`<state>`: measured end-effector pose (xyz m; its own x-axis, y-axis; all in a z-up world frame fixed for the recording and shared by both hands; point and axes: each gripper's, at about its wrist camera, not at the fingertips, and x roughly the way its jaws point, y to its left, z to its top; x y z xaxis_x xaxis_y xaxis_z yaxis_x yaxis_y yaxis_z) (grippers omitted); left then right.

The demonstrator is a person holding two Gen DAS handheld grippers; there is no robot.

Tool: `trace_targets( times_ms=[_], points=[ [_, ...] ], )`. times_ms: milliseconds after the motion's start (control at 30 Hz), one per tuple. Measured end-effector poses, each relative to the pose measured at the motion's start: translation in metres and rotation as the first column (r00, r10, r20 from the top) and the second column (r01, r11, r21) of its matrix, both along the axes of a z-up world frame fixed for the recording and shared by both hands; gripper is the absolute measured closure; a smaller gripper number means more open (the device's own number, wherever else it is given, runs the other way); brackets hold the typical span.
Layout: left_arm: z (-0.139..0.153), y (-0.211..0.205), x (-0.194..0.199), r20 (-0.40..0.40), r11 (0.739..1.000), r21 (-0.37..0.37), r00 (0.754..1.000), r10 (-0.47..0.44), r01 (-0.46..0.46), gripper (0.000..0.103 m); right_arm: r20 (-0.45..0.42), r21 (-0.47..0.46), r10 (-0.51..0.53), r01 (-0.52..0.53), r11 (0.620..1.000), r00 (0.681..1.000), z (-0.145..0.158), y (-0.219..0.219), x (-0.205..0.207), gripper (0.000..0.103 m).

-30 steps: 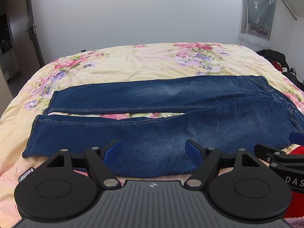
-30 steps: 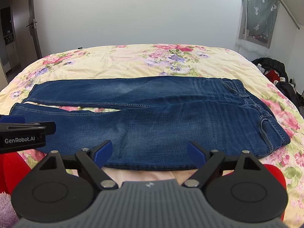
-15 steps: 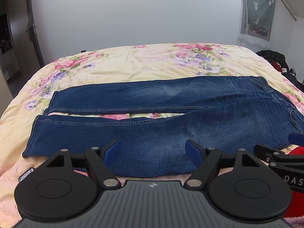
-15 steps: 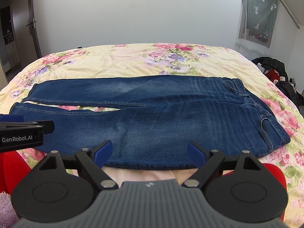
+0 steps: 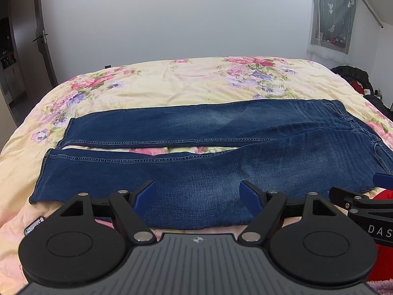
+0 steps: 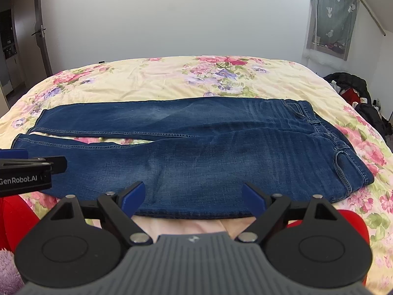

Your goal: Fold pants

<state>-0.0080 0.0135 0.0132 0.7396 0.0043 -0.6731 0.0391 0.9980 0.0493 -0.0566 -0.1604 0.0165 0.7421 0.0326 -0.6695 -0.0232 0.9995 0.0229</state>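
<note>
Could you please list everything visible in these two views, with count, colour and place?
jeans: one pair, dark blue, spread flat across the bed, legs to the left, waistband to the right.
bedspread: one, cream with pink and purple flowers, covering the bed.
phone: one, dark, on the bedspread's near left edge, partly hidden.
curtain: one, grey-green with white cactus print, over the window at upper right.
pile of clothes: one, black and red, beside the bed at right.
door: one, dark, at far left.
left hand-held gripper: one, black with blue fingertips, open, above the near leg.
right hand-held gripper: one, black with blue fingertips, open, above the near edge of the jeans.
</note>
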Motion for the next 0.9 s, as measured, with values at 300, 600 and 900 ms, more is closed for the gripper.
trace_targets(
  times_ms=[300,600,900],
  points=[
    [0.001,0.0,0.001,0.0,1.0,0.004,1.0,0.001,-0.001,0.013,-0.014,-0.002,-0.009,0.009,1.0,1.0,-0.006,-0.005,0.007,0.021],
    [0.003,0.005,0.014,0.018,1.0,0.023,1.0,-0.017,0.016,0.013,-0.026,0.027,-0.064,0.065,0.998,0.998,-0.011,-0.029,0.027,0.021],
    [-0.007,0.031,0.04,0.037,0.999,0.024,0.998,-0.044,0.043,0.013,-0.086,0.113,-0.096,0.106,0.988,0.992,-0.036,-0.065,0.059,0.021]
  ],
)
